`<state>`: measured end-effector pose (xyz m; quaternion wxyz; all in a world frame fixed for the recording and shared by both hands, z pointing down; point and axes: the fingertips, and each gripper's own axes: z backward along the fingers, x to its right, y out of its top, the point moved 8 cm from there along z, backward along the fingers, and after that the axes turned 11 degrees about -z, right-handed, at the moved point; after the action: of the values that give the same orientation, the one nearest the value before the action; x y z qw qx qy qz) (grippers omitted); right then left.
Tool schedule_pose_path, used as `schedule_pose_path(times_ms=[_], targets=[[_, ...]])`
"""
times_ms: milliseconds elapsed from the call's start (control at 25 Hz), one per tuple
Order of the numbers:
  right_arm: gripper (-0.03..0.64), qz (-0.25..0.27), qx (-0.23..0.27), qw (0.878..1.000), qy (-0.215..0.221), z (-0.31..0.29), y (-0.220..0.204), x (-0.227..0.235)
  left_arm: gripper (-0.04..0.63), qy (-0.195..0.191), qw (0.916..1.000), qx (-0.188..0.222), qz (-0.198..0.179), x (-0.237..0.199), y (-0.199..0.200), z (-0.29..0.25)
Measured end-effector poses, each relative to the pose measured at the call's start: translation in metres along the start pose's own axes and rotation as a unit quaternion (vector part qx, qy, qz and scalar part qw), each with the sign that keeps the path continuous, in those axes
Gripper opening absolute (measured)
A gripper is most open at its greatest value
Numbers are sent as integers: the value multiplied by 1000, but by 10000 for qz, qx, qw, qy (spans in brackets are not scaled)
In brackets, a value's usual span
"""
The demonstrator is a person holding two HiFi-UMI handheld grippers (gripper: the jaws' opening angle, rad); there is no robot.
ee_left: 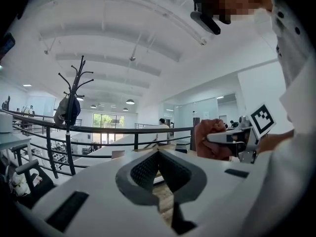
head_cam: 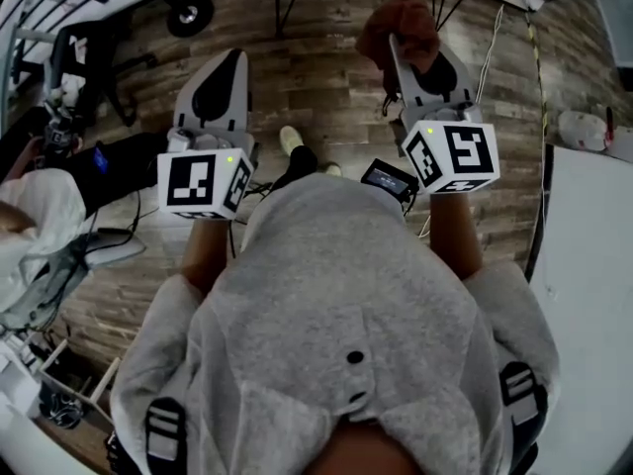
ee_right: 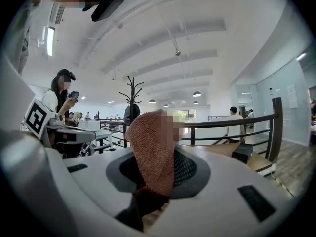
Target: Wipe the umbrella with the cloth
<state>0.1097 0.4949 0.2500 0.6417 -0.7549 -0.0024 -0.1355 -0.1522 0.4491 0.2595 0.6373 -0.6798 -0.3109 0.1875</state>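
The right gripper (ee_right: pixel 157 179) has its jaws squeezed on the reddish-brown cloth (ee_right: pixel 152 147). The cloth sticks up from between the jaws and past their tips, with its long side going up and down in the right gripper view. The left gripper (ee_left: pixel 159 174) has its jaws pressed together with nothing in them, and it is beside the right one, above the wooden floor (head_cam: pixel 326 77).

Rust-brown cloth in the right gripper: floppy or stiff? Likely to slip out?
Probably floppy: the cloth bunches and folds over beyond the right gripper rather than holding a flat shape. Likely light: a pinch at one end seems to carry the whole wad. Slip seems unlikely, since its coarse knitted weave sits clamped in the textured jaws.
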Motion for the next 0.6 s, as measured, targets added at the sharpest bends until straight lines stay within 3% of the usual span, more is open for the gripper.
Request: schedule_pose_path(times_ms=[600], targets=[[109, 0, -105, 9999, 78, -100, 10, -16, 12, -76, 9998, 85, 133, -82, -8, -55]])
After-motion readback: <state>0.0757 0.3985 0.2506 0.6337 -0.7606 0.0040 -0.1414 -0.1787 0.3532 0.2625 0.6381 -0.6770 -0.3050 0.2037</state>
